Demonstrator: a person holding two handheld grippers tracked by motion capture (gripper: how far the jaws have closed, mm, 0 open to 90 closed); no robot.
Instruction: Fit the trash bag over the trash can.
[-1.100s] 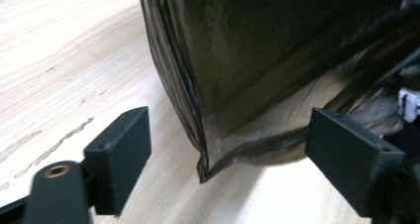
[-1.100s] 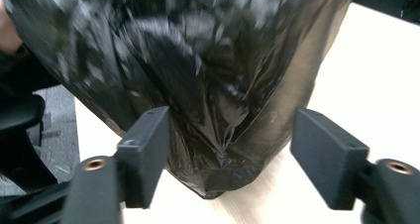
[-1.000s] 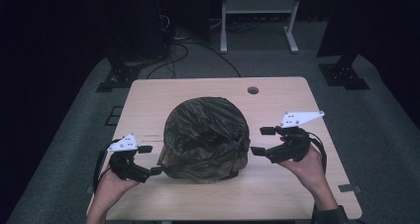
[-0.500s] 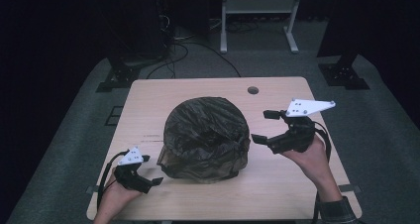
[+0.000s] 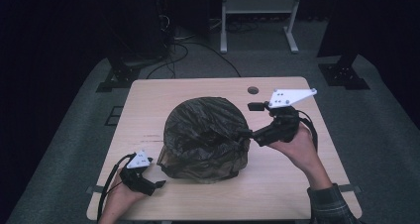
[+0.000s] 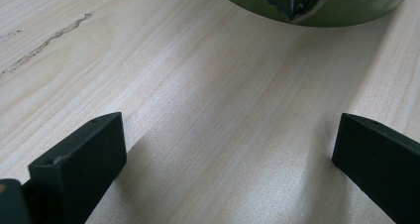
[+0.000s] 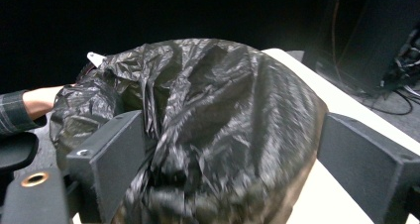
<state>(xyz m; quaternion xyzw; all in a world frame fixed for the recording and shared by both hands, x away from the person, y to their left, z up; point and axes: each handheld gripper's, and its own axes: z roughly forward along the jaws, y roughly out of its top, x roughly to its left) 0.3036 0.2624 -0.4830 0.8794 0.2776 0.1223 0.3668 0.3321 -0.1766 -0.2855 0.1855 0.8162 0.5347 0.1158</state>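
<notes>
A crinkled black plastic bag (image 5: 205,135) covers a round dome-shaped thing in the middle of the wooden table (image 5: 148,100). Its olive-green lower rim (image 6: 346,11) peeks out under the plastic. My left gripper (image 5: 157,177) sits low over the table at the bag's front left. It is open, its jaws have just been opening, and only bare wood lies between them (image 6: 228,149). My right gripper (image 5: 249,120) is raised at the bag's right side. It too has just been opening, and the bag's plastic (image 7: 213,115) bulges between its wide-set jaws (image 7: 233,149).
A small round hole (image 5: 253,90) is in the tabletop behind the right gripper. A dark scratch (image 5: 148,137) marks the wood left of the bag. On the grey floor beyond are a white stand (image 5: 257,16), cables (image 5: 183,40) and black stand feet (image 5: 116,78).
My left gripper sank toward the table's front edge, away from the bag. My right gripper rose and shifted toward the back along the bag's right side. Both sets of jaws stand wider.
</notes>
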